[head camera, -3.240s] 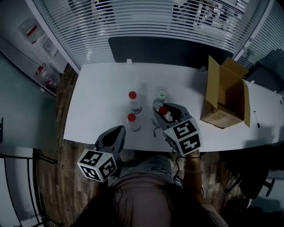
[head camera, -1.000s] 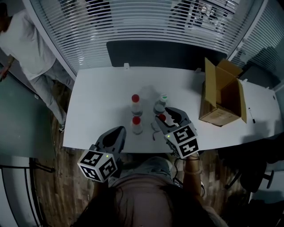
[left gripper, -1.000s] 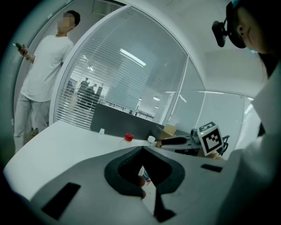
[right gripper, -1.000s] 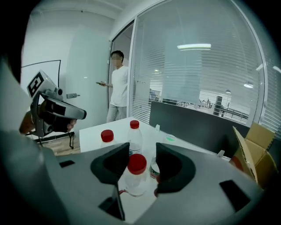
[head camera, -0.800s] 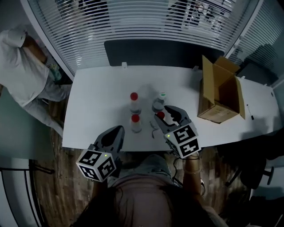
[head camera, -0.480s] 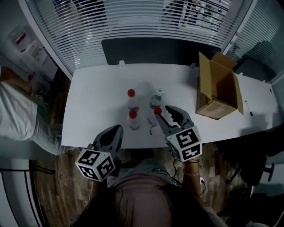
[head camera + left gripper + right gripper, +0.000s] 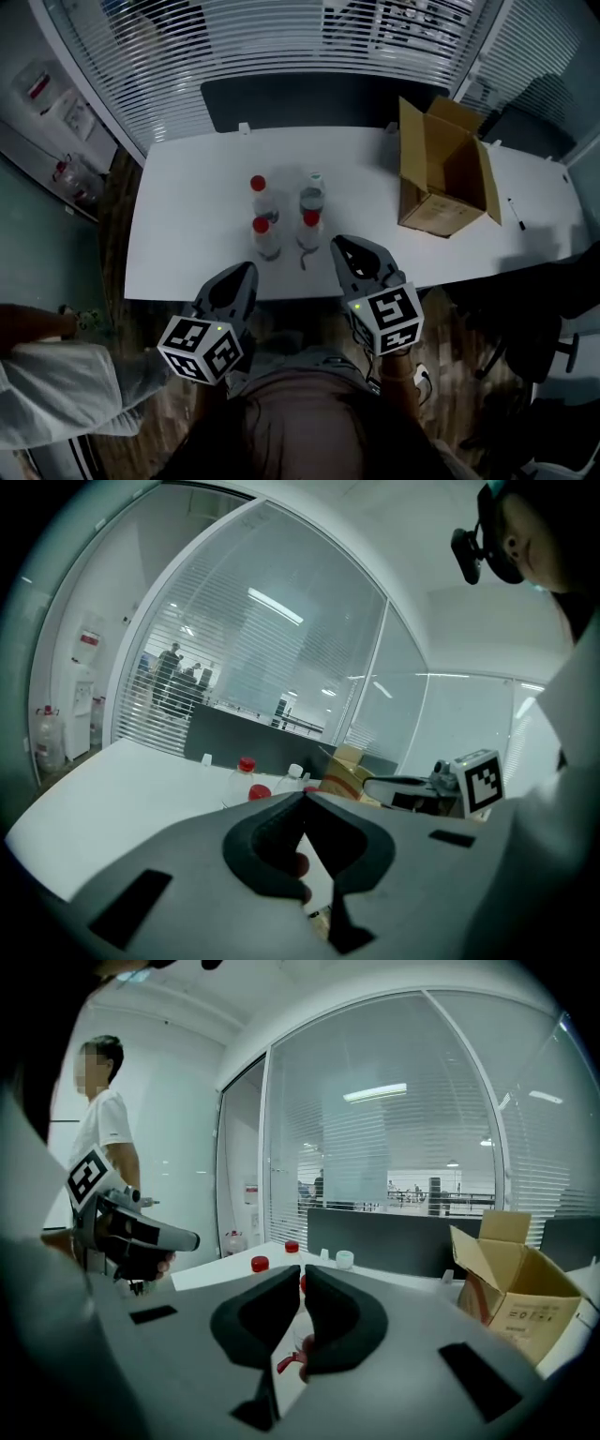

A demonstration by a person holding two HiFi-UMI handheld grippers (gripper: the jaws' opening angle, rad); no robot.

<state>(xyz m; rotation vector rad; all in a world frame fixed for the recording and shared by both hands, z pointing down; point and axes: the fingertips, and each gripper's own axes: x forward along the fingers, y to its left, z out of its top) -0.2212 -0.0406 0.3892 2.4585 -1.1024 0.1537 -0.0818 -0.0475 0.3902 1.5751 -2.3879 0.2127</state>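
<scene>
Four small clear bottles stand in a cluster on the white table [image 7: 187, 234]. Three have red caps [image 7: 257, 184] [image 7: 262, 226] [image 7: 310, 218] and one has a white cap [image 7: 312, 181]. My right gripper [image 7: 337, 244] hangs at the table's front edge, just short of the nearest red-capped bottle, shut and empty. In the right gripper view its jaws [image 7: 302, 1271] almost meet, with that bottle's cap showing behind them. My left gripper [image 7: 248, 270] is off the front edge, shut with nothing in it; its own view shows the tips [image 7: 305, 801] touching.
An open cardboard box [image 7: 441, 169] stands at the table's right end. A small thin object [image 7: 302, 261] lies near the front edge. A dark panel [image 7: 300, 103] runs along the far edge before blinds. A person in white [image 7: 56, 394] is at my near left.
My right gripper has let go of the red-capped bottle, drawn back to the table's front edge and shut. The person in white has walked from the far left to beside me.
</scene>
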